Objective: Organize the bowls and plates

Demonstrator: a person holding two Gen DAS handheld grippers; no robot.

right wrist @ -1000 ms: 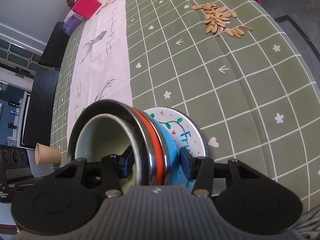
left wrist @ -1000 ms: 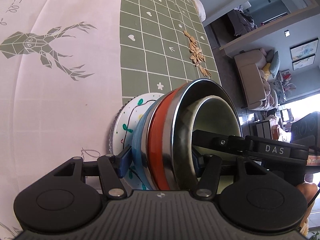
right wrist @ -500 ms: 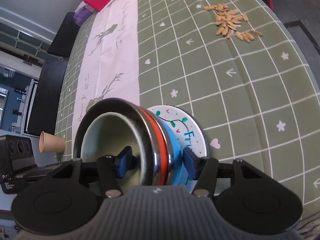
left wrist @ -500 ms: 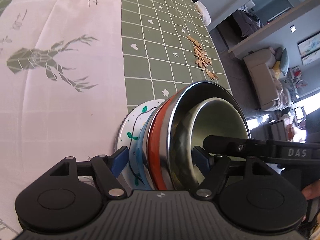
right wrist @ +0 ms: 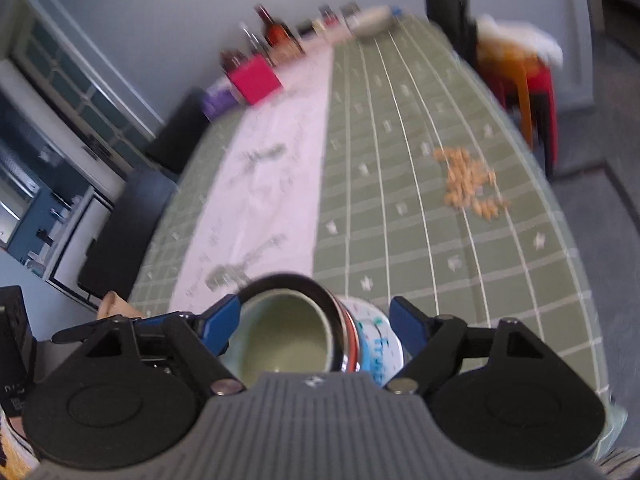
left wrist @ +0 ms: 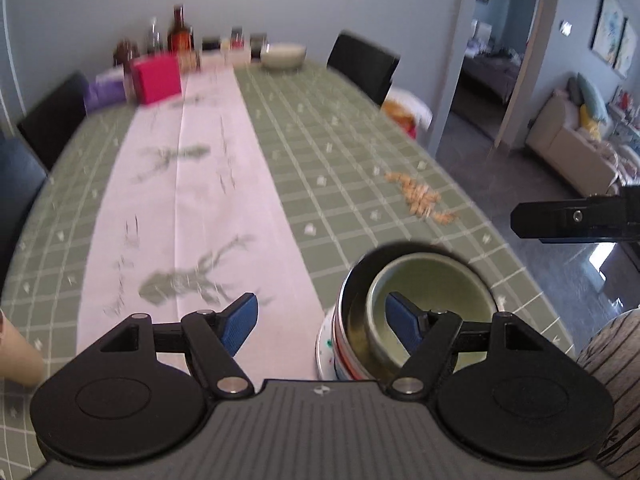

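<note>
Stack (left wrist: 416, 312): pale green bowl (right wrist: 286, 340) nested in a steel bowl (left wrist: 352, 320), over red and blue rims, on a white painted plate (right wrist: 376, 344); sits on the tabletop (left wrist: 340, 168) at the near edge, beside the pale runner (left wrist: 192, 184).
Left fingers (left wrist: 322, 320): spread wide, holding nothing; one blue pad over the runner, the other seen in front of the green bowl's mouth, apparently clear of it, though blur makes contact hard to rule out.
Right fingers (right wrist: 314, 326): opening, nothing gripped; stack seen between and beyond the pads, not pressed by them.
Risk, snag: a pad catching the steel rim on withdrawal could tip or drag the nested bowls.
Risk, edge: stack close to the near tabletop edge; a nudge toward the person could send it off.
Risk, slide: nested pieces look slightly off-centre on the plate; a bump could shift them.
Risk, collision: both tools crowd the same stack; right tool's black finger (left wrist: 576, 220) shows close by in the left view.
Around, near: scattered seeds (right wrist: 472, 184) on the green check, well apart to the right.
Around, left: paper cup (right wrist: 114, 306) just beyond the stack.
Around, far: pink box (left wrist: 156, 78), bottles (left wrist: 178, 34), a pale bowl (left wrist: 282, 56) at the far end.
In the way: nothing between stack and open tabletop ahead.
</note>
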